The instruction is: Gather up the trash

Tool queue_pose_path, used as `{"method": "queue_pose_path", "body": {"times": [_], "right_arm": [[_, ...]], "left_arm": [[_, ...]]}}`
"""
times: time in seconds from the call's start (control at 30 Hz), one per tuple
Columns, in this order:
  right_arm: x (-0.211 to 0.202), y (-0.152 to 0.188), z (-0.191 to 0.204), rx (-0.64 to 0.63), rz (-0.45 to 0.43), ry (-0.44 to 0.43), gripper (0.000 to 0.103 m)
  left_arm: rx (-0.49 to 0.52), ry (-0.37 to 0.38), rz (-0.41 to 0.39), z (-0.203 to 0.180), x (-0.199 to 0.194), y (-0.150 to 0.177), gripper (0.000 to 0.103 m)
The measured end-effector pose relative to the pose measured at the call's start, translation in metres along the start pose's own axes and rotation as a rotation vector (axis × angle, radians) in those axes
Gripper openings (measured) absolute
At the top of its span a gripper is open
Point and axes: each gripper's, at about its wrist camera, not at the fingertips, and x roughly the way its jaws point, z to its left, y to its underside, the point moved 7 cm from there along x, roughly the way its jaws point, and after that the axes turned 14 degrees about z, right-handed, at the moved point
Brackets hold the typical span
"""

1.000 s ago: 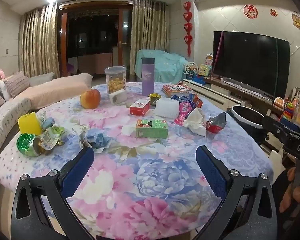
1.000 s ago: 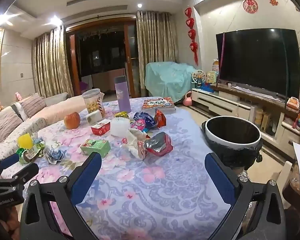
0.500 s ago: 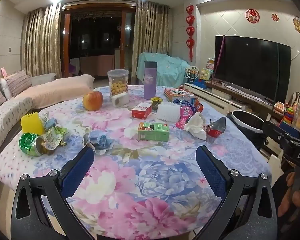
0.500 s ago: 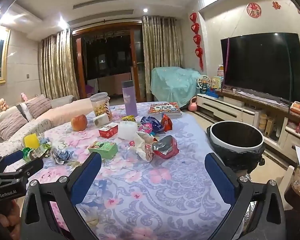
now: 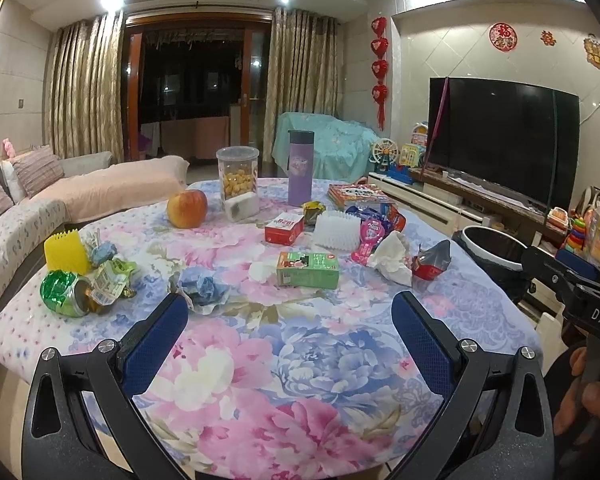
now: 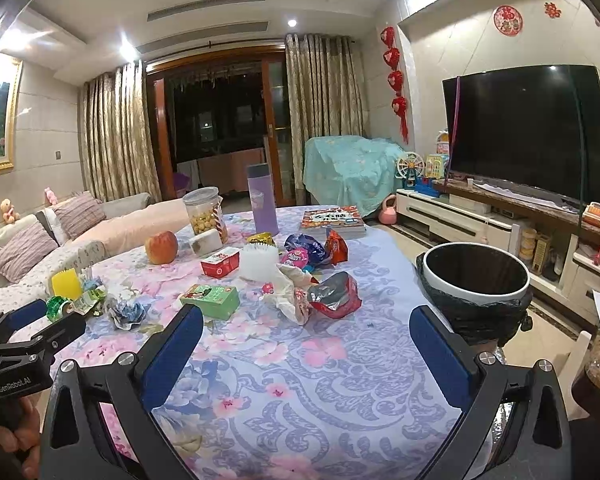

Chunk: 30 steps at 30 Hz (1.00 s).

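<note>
Since both grippers hang with their jaws spread wide and nothing between them — the left gripper [image 5: 290, 320] over the near edge of the table [image 5: 260, 380], the right gripper [image 6: 306, 332] over the table's near right side — I judge the collecting has not begun; the bin's inside looks dark and I cannot tell whether anything lies in it. Going left to right across the cloth, the trash counts roughly so: one crushed green can [image 5: 62, 294] with one torn green wrapper [image 5: 110, 276] against it, one crumpled blue paper [image 5: 200, 286], one small white scrap [image 5: 262, 271], one green carton [image 5: 307, 270], one red carton [image 5: 284, 229], one gold wrapper [image 5: 313, 209], one pink packet [image 5: 367, 240], one blue bag [image 6: 306, 246] and one orange packet [image 6: 336, 246] bunched behind it, one wad of tissue [image 5: 392, 258] and one red-and-silver foil bag [image 5: 432, 260]. Things that look like keepers stand among them: one yellow comb [image 5: 66, 248], one apple [image 5: 187, 208], one jar [image 5: 237, 174], one purple flask [image 5: 300, 168], one white brush [image 5: 337, 231], one book [image 5: 358, 193]. One bin [image 6: 476, 276], lined with a black bag, stands just off the table's right edge — so all of that litter is left to carry there, the foil bag and tissue lying nearest it.
</note>
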Motion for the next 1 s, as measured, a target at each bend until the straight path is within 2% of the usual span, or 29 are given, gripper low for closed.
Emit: {"method": "queue_pose_path", "body": {"times": [1.0], "right_arm": [[0.0020, 0.0001, 0.0029, 0.002, -0.003, -0.018, 0.103]], "left_arm": [[0.000, 0.003, 0.000, -0.0002, -0.0011, 0.0009, 0.103]]}}
